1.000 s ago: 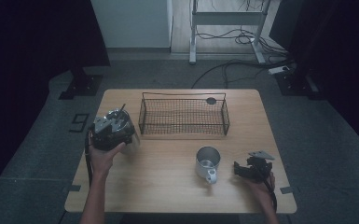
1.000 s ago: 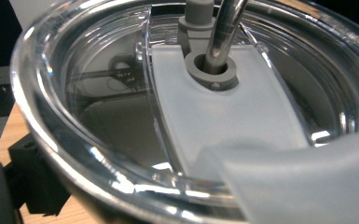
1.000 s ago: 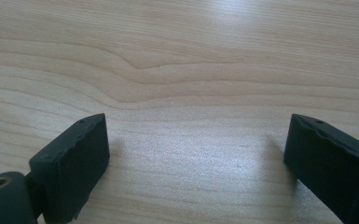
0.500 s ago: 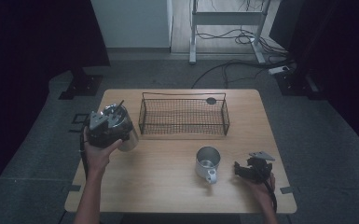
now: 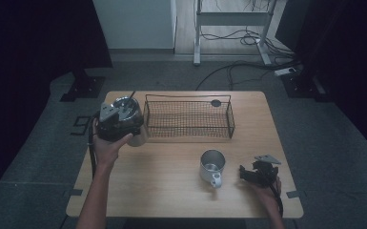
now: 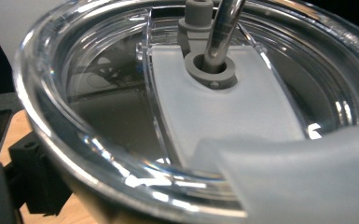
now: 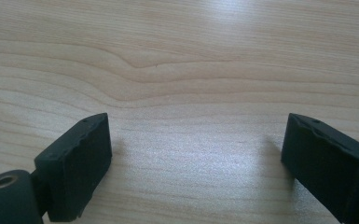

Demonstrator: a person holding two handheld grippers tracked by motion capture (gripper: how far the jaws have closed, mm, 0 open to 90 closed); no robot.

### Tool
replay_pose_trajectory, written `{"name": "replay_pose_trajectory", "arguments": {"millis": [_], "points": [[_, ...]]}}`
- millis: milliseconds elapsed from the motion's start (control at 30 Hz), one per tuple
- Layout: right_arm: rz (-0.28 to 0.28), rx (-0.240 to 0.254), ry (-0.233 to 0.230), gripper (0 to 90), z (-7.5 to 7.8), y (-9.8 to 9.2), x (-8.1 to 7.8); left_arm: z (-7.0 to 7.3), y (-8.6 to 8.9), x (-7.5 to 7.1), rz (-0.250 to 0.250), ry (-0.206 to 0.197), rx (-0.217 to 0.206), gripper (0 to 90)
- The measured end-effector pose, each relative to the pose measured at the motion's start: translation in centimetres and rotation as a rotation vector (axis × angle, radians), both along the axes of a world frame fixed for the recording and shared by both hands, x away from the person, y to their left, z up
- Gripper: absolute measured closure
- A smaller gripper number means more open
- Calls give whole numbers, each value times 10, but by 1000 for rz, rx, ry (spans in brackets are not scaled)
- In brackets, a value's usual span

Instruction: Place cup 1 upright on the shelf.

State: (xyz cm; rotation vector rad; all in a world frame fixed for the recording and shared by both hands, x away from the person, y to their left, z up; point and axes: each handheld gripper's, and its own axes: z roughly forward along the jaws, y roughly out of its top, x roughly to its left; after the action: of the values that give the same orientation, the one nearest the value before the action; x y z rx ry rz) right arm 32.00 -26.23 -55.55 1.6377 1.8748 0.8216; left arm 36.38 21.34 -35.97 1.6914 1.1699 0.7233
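Observation:
My left gripper point(image 5: 124, 125) is shut on a steel tumbler point(image 5: 138, 137) and holds it above the table's left side, close to the wire basket point(image 5: 188, 119). The left gripper view looks down on the tumbler's clear lid point(image 6: 224, 107) and metal straw point(image 6: 224, 23). My right gripper point(image 5: 249, 174) rests at the table's front right. Its jaws point at a steel mug point(image 5: 212, 164) and have just been closing a little. They still stand apart point(image 7: 196, 163) over bare wood with nothing between them.
The black wire basket sits at the back middle of the wooden table point(image 5: 162, 195). A small dark round thing point(image 5: 215, 103) lies at its far right corner. Cables and a metal stand are on the floor beyond the table.
My left hand has lifted the tumbler higher and carried it slightly toward the basket. The right hand has stayed where it was.

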Motion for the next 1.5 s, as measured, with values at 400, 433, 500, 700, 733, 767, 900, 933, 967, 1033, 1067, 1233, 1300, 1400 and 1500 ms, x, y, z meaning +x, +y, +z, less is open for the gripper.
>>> {"name": "replay_pose_trajectory", "arguments": {"millis": [400, 433, 500, 700, 733, 767, 900, 933, 967, 1033, 1067, 1233, 1300, 1400, 1500], "points": [[1, 0, -1, 85, 0, 0, 0, 11, -7, 4, 7, -14, 9, 37], [1, 1, -1, 86, 0, 0, 0, 11, -7, 4, 7, -14, 9, 37], [2, 0, -1, 86, 0, 0, 0, 11, -9, 7, 4, -12, 8, 36], [1, 2, -2, 86, 0, 0, 0, 11, -11, 15, 3, -3, -5, 37], [1, 1, -3, 86, 0, 0, 0, 11, -11, 17, 3, -3, -9, 37], [1, 1, -3, 86, 0, 0, 0, 11, -11, 17, 3, -3, -9, 37], [1, 1, -3, 86, 0, 0, 0, 11, -15, 23, -3, -1, -11, 36], [0, 2, -3, 85, 0, 0, 0, 11, -15, 23, -3, -1, -11, 37], [1, 1, -3, 86, 0, 0, 0, 11, -17, 25, -4, -1, -10, 37], [1, 2, -2, 86, 0, 0, 0, 10, -18, 28, -7, 2, -15, 37], [1, 2, -2, 86, 0, 0, 0, 10, -18, 28, -7, 2, -15, 37], [-1, 3, -4, 85, 0, 0, 0, 8, -21, 35, -10, 12, -29, 37], [-1, 2, -4, 85, 0, 0, 0, 8, -22, 37, -9, 14, -27, 37], [1, 1, -5, 85, 0, 0, 0, 9, -24, 41, -10, 13, -26, 37], [1, 2, -4, 85, 0, 0, 0, 9, -26, 43, -11, 10, -26, 37]]}}
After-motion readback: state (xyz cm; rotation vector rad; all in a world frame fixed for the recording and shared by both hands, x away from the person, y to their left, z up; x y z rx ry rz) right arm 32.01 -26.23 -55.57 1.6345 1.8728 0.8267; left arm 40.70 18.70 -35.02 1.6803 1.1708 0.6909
